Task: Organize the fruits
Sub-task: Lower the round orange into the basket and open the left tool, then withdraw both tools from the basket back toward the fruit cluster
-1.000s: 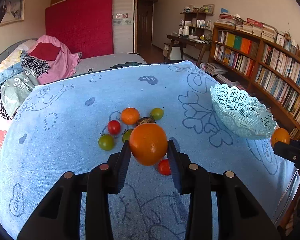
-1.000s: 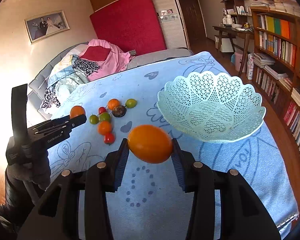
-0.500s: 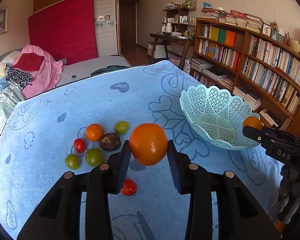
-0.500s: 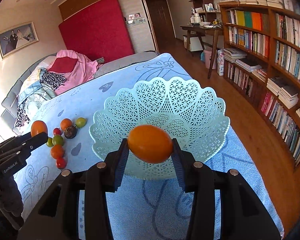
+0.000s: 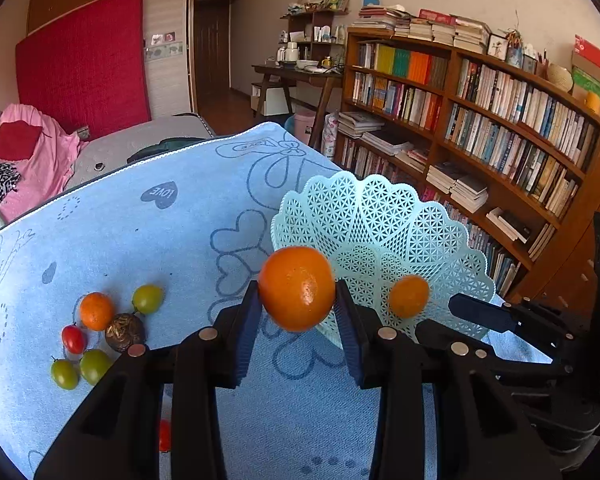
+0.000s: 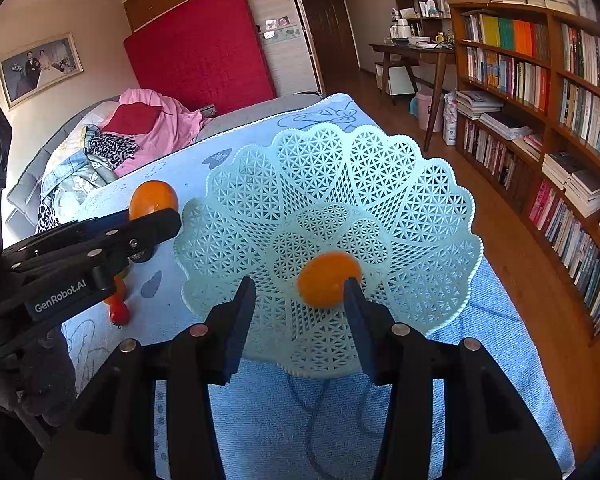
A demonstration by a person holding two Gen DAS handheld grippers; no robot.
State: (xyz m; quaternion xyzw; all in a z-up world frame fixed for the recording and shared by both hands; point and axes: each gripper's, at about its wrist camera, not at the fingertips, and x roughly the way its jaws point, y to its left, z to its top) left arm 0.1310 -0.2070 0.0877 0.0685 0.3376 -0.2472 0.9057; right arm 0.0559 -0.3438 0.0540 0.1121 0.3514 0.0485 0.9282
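Two tools are working: the left tool (image 5: 296, 304) is gripping a firm, smooth orange (image 5: 296, 288) across its middle beside the basket (image 6: 420, 184), while the right tool (image 6: 300, 300) is opening, dropping its smaller orange fruit (image 6: 326, 278) inside.

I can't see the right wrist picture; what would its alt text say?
Two black fingers of the right gripper are opening over a pale green lattice basket, with an orange fruit between them, apart from the left finger and against the right one. On the left, the left gripper holds another orange fruit above a blue cloth.
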